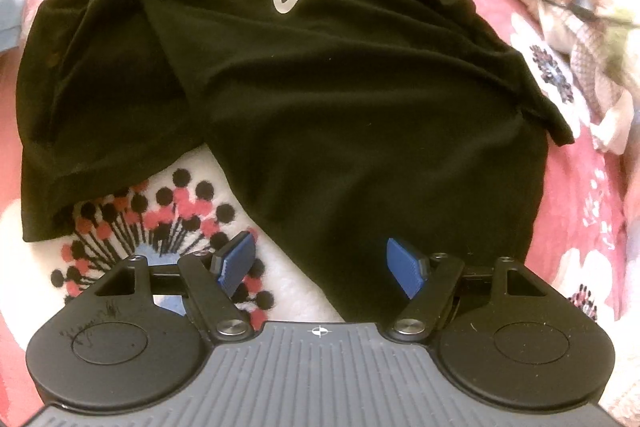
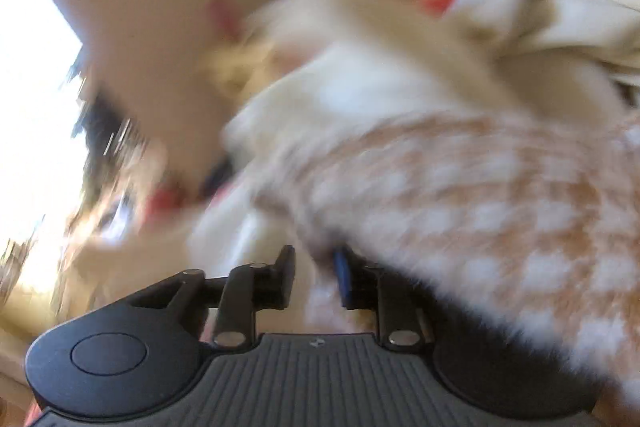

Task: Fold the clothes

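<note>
While the black T-shirt (image 1: 304, 75) lies rumpled on the floral bedspread (image 1: 576, 195), left gripper (image 1: 320, 267) hovers wide at its near hem.
Right gripper (image 2: 316, 279), jaws narrow and blurred against an orange-and-white patterned cloth (image 2: 460, 195), should join at the hem; whether it grips is unclear.

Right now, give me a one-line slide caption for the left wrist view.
Left gripper, jaws open, hovers over the hem of a black T-shirt lying on a pink floral bedspread.
</note>
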`<state>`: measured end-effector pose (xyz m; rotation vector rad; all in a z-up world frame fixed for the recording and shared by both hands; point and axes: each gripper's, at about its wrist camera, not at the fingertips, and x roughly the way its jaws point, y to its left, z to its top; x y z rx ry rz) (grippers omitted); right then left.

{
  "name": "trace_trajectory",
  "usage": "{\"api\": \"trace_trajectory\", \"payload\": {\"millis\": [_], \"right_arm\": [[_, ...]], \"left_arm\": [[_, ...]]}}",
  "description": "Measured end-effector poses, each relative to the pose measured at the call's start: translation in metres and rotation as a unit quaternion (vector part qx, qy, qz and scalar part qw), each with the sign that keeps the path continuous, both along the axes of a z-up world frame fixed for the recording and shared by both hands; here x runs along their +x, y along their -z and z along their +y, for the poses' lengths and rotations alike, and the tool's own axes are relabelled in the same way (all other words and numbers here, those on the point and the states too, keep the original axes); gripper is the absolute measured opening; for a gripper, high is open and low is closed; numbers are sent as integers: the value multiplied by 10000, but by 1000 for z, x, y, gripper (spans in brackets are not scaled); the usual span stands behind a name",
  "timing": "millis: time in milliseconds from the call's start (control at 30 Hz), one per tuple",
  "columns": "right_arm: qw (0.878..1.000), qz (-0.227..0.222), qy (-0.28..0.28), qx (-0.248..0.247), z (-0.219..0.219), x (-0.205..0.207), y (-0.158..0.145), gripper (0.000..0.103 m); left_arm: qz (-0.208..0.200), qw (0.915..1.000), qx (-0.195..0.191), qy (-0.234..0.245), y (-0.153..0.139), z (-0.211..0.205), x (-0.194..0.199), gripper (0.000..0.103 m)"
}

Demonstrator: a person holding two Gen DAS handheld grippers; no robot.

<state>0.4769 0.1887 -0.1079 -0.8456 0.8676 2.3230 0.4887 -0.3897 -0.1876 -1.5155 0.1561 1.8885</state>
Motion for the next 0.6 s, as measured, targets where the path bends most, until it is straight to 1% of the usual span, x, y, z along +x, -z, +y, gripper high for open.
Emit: {"api": "trace_trajectory", "payload": {"millis": [67, 100, 133, 167, 200, 267, 333, 400, 500, 533, 567, 600], "right_arm": [[9956, -255, -850, 293, -45, 23, -14, 45], [9910, -266, -1256, 381, -70, 40, -19, 48], [9854, -223, -1660, 306, -94, 55, -21, 51], [9781, -174, -2062, 210, -118, 70, -24, 52], [9688, -183, -2466, 149, -144, 72, -24, 52], [9494, -395, -3105, 247, -185, 89, -22, 52], [9423, -575, -3240, 617, -221, 94, -17, 52], [9529, -758, -2868, 632, -222, 106, -3, 52], [9717, -1013, -2100, 378, -194, 123, 22, 52], [9728, -1060, -2050, 204, -190, 129, 29, 52], [9730, -1101, -2029, 18, -186, 134, 35, 52], [9728, -1142, -2007, -169, -183, 139, 41, 50]], "left_arm": [[-76, 9999, 77, -5, 1, -2, 0, 73], [-127, 9999, 114, 4, 1, -3, 0, 73], [-195, 9997, 151, 64, 0, -5, 1, 73], [-259, 9994, 192, 153, -1, -6, 3, 73], [-337, 9989, 220, 244, -1, -6, 5, 73], [-528, 9974, 272, 402, -1, -7, 10, 73], [-764, 9950, 349, 536, 1, -6, 17, 73], [-866, 9933, 357, 684, 4, -3, 25, 72], [-838, 9924, 284, 861, 6, 5, 37, 67], [-814, 9924, 241, 892, 6, 8, 41, 61], [-776, 9926, 191, 913, 6, 10, 44, 52], [-652, 9939, 79, 886, 5, 12, 46, 47]]}}
